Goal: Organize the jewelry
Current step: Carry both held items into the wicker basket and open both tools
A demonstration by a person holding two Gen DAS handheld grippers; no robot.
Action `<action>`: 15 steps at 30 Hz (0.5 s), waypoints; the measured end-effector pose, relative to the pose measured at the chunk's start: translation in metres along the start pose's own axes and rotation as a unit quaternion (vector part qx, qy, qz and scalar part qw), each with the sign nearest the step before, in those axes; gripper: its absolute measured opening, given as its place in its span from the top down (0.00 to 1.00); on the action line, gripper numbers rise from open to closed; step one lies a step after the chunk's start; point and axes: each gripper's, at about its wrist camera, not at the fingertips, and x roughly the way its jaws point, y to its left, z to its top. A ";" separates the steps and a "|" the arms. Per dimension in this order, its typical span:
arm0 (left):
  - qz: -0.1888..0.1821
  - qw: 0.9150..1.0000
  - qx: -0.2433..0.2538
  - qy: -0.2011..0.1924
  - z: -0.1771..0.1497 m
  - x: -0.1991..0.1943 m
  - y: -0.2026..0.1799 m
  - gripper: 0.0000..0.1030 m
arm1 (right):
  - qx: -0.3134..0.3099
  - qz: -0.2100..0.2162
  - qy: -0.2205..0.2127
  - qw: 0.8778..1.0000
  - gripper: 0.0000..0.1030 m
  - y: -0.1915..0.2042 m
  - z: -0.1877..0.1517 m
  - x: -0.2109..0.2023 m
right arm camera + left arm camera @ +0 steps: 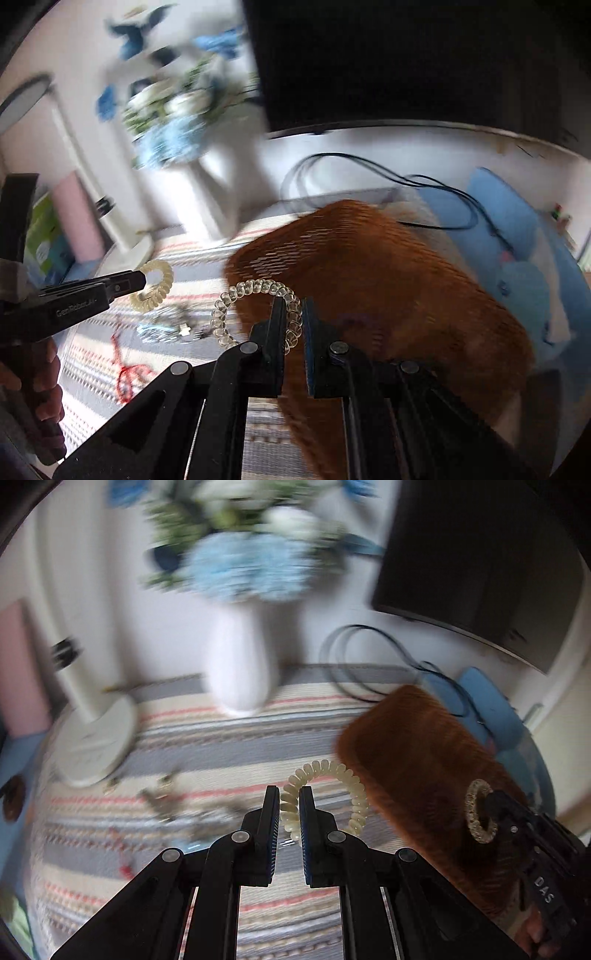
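Observation:
My left gripper is shut on a cream spiral coil band, held above the striped cloth. To its right my right gripper is shut on a clear spiral coil band over a brown woven tray. In the right wrist view the right gripper pinches the clear band at the near left edge of the tray. The left gripper with the cream band hangs at the left. Loose jewelry and a red cord lie on the cloth.
At the back stand a white vase of blue flowers, a white lamp base and a dark screen. Black cables loop behind the tray, with a blue object beyond it. A hand holds the left gripper's handle.

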 end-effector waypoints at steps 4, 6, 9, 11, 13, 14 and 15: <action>-0.030 0.999 0.036 0.005 0.008 0.010 -0.040 0.90 | 0.033 -0.037 -0.002 0.999 0.91 -0.033 0.000 -0.005; -0.043 0.998 0.054 0.010 0.010 0.017 -0.061 0.90 | 0.054 -0.056 -0.001 0.997 0.91 -0.052 0.000 -0.007; -0.057 0.995 0.073 0.026 0.011 0.032 -0.087 0.90 | 0.076 -0.076 0.001 0.994 0.91 -0.075 -0.001 -0.009; -0.057 0.994 0.080 0.041 0.010 0.046 -0.098 0.90 | 0.086 -0.088 0.004 0.992 0.91 -0.087 -0.002 -0.007; -0.052 0.993 0.088 0.057 0.007 0.058 -0.106 0.90 | 0.092 -0.098 0.010 0.991 0.91 -0.095 -0.005 -0.004; -0.051 0.993 0.090 0.061 0.005 0.062 -0.106 0.90 | 0.094 -0.100 0.013 0.990 0.91 -0.099 -0.007 -0.003; -0.051 0.993 0.090 0.064 0.005 0.066 -0.108 0.90 | 0.097 -0.102 0.016 0.990 0.91 -0.103 -0.009 -0.002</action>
